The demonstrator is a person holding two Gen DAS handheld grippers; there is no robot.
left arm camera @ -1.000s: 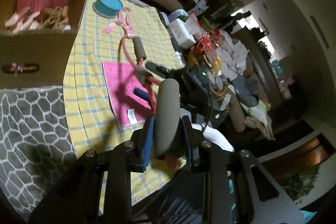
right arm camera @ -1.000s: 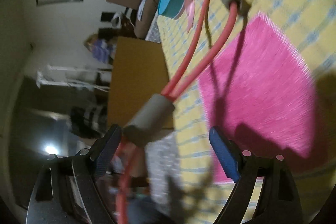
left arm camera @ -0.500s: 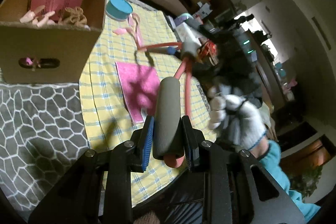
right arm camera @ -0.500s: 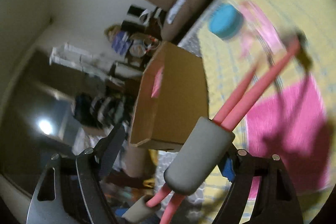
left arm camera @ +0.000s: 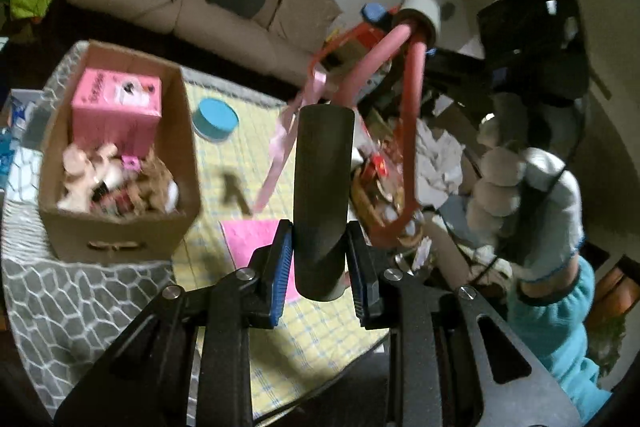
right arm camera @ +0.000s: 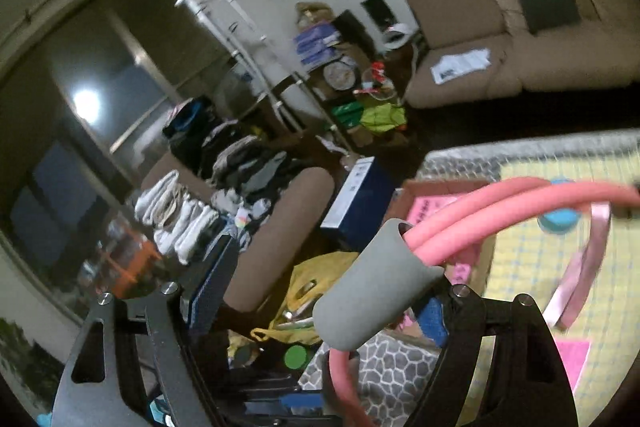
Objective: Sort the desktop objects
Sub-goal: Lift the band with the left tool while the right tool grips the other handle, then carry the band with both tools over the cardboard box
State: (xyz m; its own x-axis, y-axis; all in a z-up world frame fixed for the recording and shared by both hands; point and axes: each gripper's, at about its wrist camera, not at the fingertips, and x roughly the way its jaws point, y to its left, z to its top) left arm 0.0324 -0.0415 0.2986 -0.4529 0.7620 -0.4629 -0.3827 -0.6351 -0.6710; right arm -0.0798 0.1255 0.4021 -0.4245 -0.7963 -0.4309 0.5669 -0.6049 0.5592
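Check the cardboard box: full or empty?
Partly full. In the left wrist view the open-topped cardboard box holds a pink carton at the back and a jumble of small toys in front.

My left gripper [left arm camera: 320,247] sits low and near, its blue-padded jaws clamped on a grey foam handle [left arm camera: 322,195]. My right gripper [right arm camera: 320,291] is held up, jaws spread wide. My gloved right hand [left arm camera: 532,195] shows far right, fist curled.
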